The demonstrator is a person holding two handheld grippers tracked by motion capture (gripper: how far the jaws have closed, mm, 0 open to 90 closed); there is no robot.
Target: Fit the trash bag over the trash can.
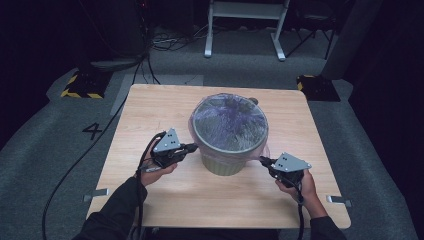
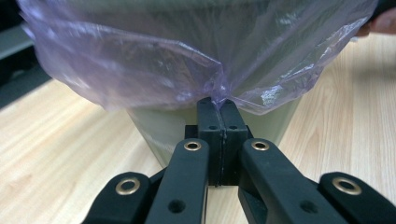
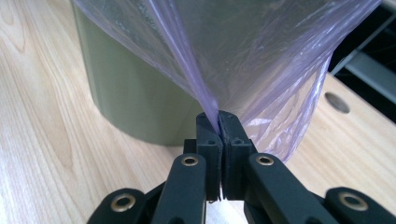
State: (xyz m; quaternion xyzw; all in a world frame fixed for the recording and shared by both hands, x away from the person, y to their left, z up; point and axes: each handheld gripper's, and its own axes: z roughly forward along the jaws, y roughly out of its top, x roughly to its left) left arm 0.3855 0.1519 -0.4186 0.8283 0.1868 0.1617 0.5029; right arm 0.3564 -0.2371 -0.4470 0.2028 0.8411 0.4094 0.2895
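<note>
Pale green bin [image 1: 226, 160] stands upright mid table [image 1: 150, 115], thin purple bag liner [image 1: 230, 122] folded over its rim. Left gripper [image 1: 194, 147] pinched tight on liner's hanging hem at bin's left side; right gripper [image 1: 262, 160] clamped on hem at right side. Film looks light, soft, slippery, easy to tear; best held by gathered hem, as now. Bin interior hard to read through wrinkled film; far rim hidden
</note>
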